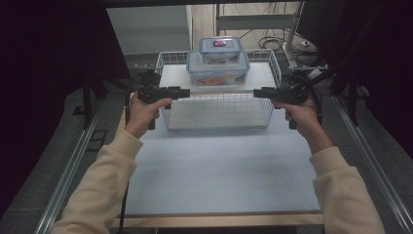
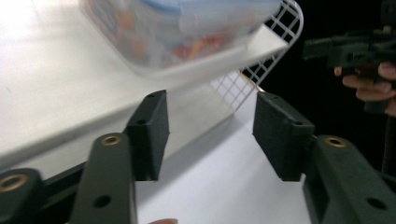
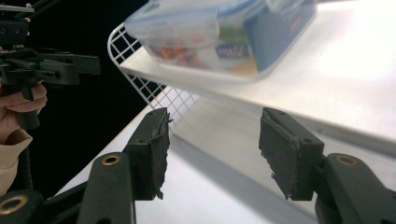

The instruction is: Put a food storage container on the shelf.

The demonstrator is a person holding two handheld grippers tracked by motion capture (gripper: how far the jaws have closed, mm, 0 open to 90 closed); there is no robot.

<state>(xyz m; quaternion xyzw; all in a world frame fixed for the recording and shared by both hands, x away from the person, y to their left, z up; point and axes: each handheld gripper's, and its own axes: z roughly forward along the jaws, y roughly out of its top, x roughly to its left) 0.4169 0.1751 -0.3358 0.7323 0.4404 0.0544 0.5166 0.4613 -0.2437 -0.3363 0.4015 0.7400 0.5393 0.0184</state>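
Both hand-held grippers, left (image 1: 184,91) and right (image 1: 258,92), open, empty, flanking board (image 1: 217,78) ends in basket (image 1: 169,107); stacked boxes (image 1: 217,67) centred, balanced for two-sided lift.

A pale counter (image 1: 219,165) with a wooden front edge sits between two metal rails (image 1: 68,170) — dark curtains (image 1: 44,58) hang on both sides, and loose cables (image 1: 272,41) lie on the floor behind.
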